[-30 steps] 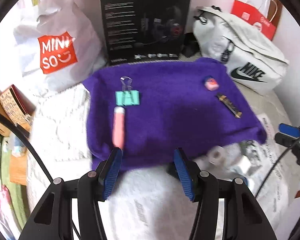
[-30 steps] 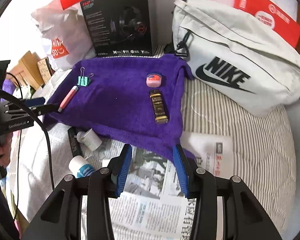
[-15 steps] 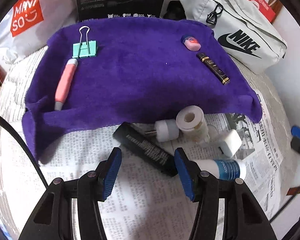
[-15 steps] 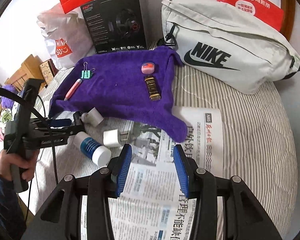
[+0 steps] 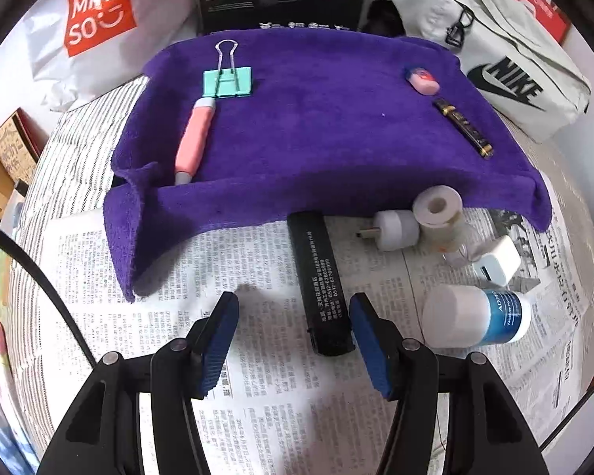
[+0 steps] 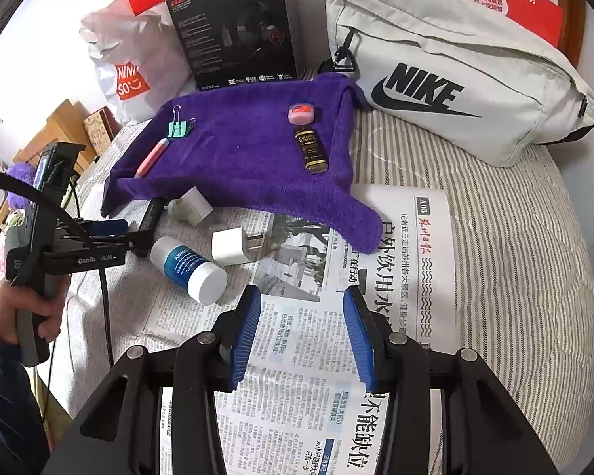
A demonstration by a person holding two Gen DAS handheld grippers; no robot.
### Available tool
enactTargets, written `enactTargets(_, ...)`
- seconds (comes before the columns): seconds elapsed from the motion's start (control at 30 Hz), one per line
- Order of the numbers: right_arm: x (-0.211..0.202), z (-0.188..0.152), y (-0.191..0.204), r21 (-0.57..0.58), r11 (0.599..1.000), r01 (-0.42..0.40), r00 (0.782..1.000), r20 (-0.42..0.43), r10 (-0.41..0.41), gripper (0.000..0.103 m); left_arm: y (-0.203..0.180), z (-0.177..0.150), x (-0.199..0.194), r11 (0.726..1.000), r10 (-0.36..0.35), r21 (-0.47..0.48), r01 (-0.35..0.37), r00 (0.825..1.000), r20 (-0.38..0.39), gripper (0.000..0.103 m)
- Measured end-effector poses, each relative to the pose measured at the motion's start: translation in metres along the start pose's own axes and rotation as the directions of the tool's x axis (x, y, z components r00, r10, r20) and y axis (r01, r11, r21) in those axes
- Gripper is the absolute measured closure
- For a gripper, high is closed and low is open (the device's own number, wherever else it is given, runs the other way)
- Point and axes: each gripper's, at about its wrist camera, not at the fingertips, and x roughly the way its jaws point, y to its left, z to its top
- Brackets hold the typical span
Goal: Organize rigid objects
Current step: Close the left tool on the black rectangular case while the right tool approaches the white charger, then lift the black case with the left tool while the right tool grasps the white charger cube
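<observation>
The left gripper hangs over newspaper on a bed, its fingers apart and empty, with a black rectangular bar, possibly a battery, lying between and just ahead of them. The right gripper also has its fingers apart, empty. Ahead and left of them lie a blue-labelled bottle and white charger plug, near a purple towel.

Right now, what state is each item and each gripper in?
Left gripper: open, empty, black stick partly between its fingers.
Right gripper: open, empty, over newspaper.
Black stick: flat on newspaper.
Blue bottle: capped, on its side.
Tape roll: tipped, at the towel's edge.
White charger: on its side.
Binder clip: flat on purple towel.
Pink pen: flat on towel.
</observation>
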Motion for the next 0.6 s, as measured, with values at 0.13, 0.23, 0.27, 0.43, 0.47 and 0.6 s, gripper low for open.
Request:
enactTargets(0.13, 0.003, 0.000, 0.003, -0.011, 1.000, 0.002, 1.000, -0.010, -0.002, 0.060, -0.004, 0.005, 0.004, 0.999, 0.015, 0.029, -0.015, 1.000, 0.024, 0.052)
enactTargets(0.23, 0.007, -0.003, 0.004, -0.015, 1.000, 0.006, 1.000, -0.025, -0.007, 0.060, -0.008, 0.012, 0.007, 0.999, 0.009, 0.038, -0.011, 0.999, 0.050, 0.082)
enactTargets(0.27, 0.009, -0.004, 0.004, -0.016, 1.000, 0.006, 1.000, -0.029, -0.007, 0.060, -0.006, 0.012, 0.006, 0.999, -0.004, 0.032, 0.003, 0.999, 0.051, 0.082)
enactTargets(0.43, 0.017, -0.006, 0.007, -0.030, 0.999, -0.011, 0.999, -0.049, 0.009, 0.060, -0.008, 0.006, 0.004, 0.998, 0.005, 0.062, -0.009, 0.998, 0.060, 0.080)
enactTargets(0.47, 0.020, -0.006, 0.009, -0.035, 0.999, -0.016, 0.998, -0.055, 0.014, 0.060, -0.009, 0.005, 0.004, 0.998, 0.009, 0.065, -0.014, 0.998, 0.066, 0.081)
enactTargets(0.6, 0.030, -0.002, 0.017, -0.040, 0.998, -0.052, 0.997, -0.059, 0.049, 0.060, -0.006, -0.002, 0.000, 0.997, 0.008, 0.076, -0.013, 0.997, 0.072, 0.081)
